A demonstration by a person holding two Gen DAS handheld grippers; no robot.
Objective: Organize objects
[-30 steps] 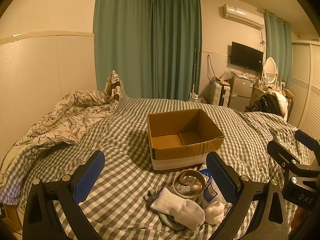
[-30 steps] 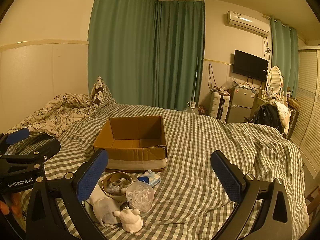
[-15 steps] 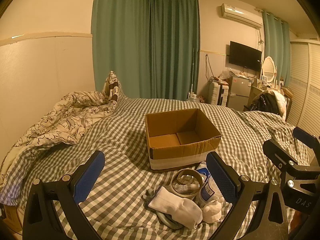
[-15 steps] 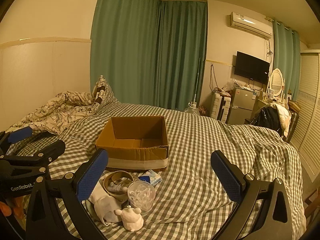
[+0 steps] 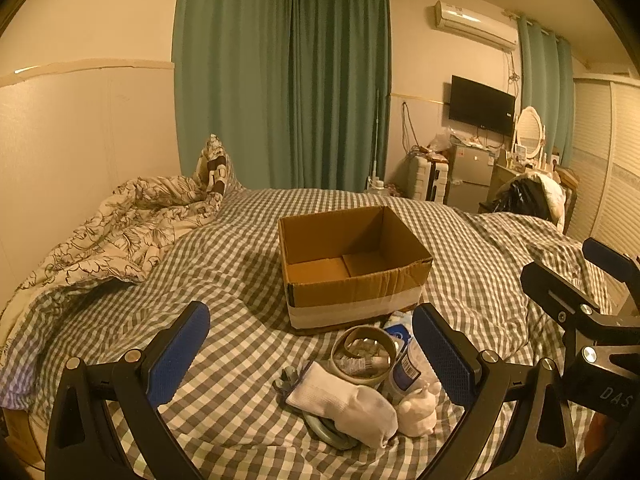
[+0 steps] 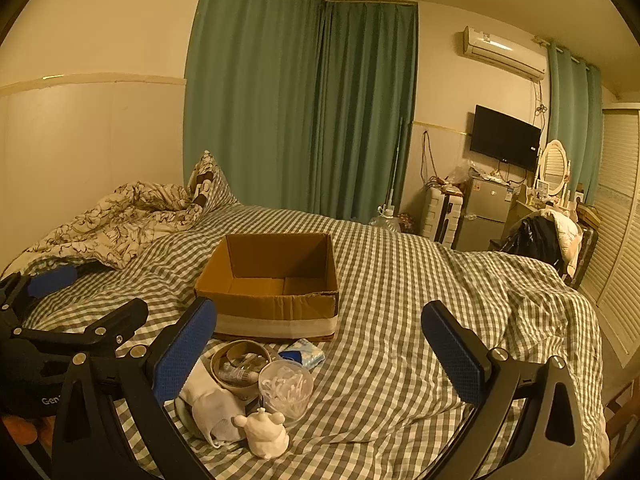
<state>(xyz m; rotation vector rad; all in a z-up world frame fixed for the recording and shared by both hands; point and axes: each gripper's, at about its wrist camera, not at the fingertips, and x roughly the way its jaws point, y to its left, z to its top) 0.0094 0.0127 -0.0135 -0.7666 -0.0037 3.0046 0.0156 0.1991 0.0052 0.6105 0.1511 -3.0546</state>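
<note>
An open, empty cardboard box sits on the checked bedspread. In front of it lies a small pile: a white sock, a roll of tape with small items inside, a clear tub of cotton swabs, a white bear figurine and a blue tissue pack. My left gripper is open and empty above the pile. My right gripper is open and empty, just right of the pile.
A crumpled floral duvet lies at the left of the bed. Green curtains hang behind. A fridge, suitcase, chair with clothes and slatted wardrobe doors stand at the right.
Both grippers have shifted slightly; the right wrist view has drifted a little right and forward. Nothing was picked up and the objects have not moved.
</note>
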